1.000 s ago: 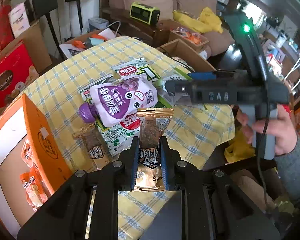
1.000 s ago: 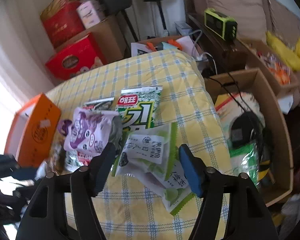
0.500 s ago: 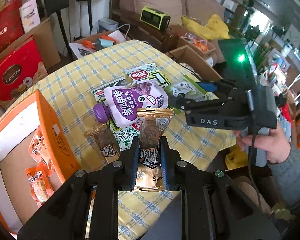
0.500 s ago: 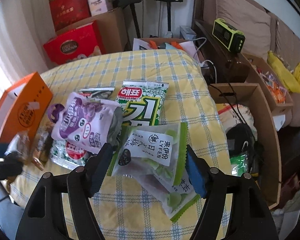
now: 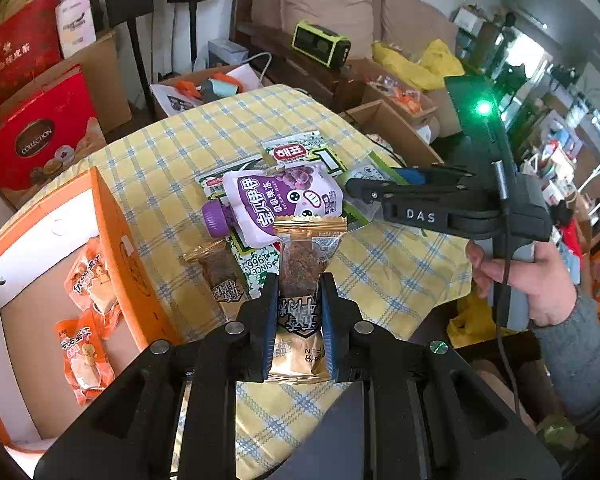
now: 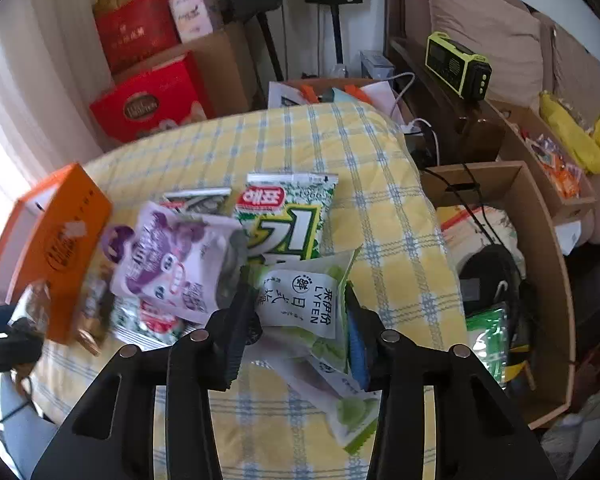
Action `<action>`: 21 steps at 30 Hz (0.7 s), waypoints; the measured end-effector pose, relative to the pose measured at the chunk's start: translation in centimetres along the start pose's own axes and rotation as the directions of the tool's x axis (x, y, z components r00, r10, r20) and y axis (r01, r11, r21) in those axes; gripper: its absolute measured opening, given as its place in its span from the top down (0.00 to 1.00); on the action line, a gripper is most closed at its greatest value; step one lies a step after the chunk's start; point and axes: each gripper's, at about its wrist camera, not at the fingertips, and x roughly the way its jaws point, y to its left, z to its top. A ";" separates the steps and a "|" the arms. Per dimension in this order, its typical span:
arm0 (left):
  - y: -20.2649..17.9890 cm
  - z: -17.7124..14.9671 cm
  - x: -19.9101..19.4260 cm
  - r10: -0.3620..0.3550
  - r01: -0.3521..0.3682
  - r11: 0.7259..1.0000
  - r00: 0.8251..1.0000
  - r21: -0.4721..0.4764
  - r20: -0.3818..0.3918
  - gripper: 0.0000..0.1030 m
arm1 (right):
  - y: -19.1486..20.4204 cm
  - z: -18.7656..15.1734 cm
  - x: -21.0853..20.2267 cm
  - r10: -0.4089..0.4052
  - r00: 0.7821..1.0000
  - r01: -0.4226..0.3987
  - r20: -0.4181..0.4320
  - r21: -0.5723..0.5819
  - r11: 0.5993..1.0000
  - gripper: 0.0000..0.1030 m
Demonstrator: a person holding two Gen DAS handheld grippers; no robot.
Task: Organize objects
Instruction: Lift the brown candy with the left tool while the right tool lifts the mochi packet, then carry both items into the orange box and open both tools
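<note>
Left gripper [image 5: 298,322]: jaws narrow, clamped on gold-and-clear foil snack packet [image 5: 306,256], held above near edge of yellow checked tablecloth [image 5: 172,152]. Right gripper [image 6: 300,320]: jaws have just been closing, pads now pressing green-and-white plastic snack bag [image 6: 300,300] at table's right side. Purple spouted jelly pouch [image 5: 276,200] lies between; orange cardboard box [image 5: 112,248] far left.
</note>
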 end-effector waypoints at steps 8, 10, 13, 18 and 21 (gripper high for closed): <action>1.0 -0.1 -1.8 0.022 -0.021 1.000 0.999 -0.023 0.027 0.82 | 0.3 0.6 -2.5 0.004 0.998 -0.005 0.056 0.025 1.000 0.60; 1.5 -0.1 -2.4 0.029 -0.028 0.999 0.999 -0.035 0.039 0.82 | 0.4 0.8 -3.3 0.003 0.998 -0.004 0.067 0.023 1.000 0.60; 2.2 0.0 -3.5 0.041 -0.039 0.998 0.998 -0.050 0.055 0.82 | 0.9 1.3 -4.6 0.015 0.996 -0.016 0.090 0.015 1.000 0.60; 3.8 -0.2 -5.1 0.073 -0.067 0.994 0.995 -0.089 0.074 0.82 | 2.6 2.0 -6.2 0.043 0.992 -0.042 0.117 -0.013 0.999 0.60; 5.0 -0.5 -5.9 0.093 -0.084 0.990 0.992 -0.117 0.080 0.82 | 4.3 2.5 -6.9 0.065 0.989 -0.061 0.130 -0.035 0.998 0.60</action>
